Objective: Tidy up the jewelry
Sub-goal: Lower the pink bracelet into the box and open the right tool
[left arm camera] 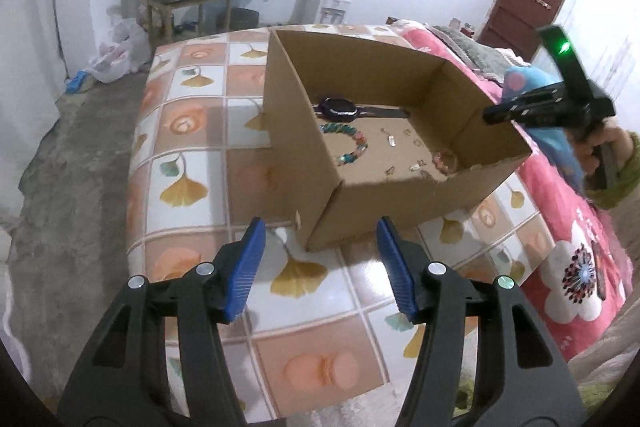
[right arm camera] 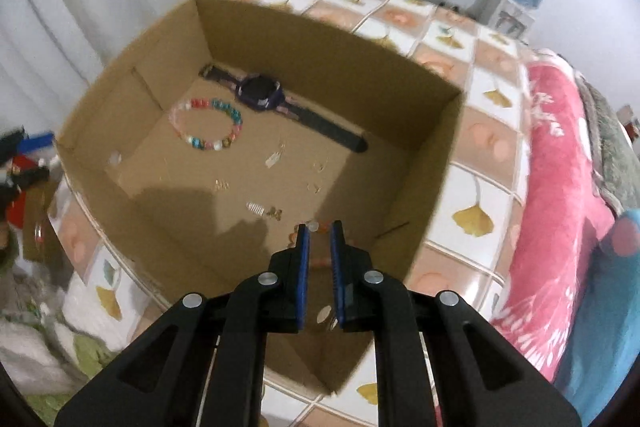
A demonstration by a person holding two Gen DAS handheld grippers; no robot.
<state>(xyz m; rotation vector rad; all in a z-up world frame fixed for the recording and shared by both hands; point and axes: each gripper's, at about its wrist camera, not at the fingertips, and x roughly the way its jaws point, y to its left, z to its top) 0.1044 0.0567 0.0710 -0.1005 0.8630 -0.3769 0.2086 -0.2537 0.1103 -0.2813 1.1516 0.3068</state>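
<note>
Ahead of the left gripper, ribbed blue pads apart and empty: an open corrugated cardboard box on a glossy ginkgo-leaf tablecloth. Below the right gripper, pads nearly together, nothing clearly pinched: the box floor. Beyond its tips, a round multicoloured bead bracelet, a dark rubbery watch, small glinting earrings. No readable writing.

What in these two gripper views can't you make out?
- Small pieces on the cardboard box floor: too small and blurred, both views.
- Pink bracelet: mostly hidden behind the right gripper in the right wrist view.
- Left gripper: empty.
</note>
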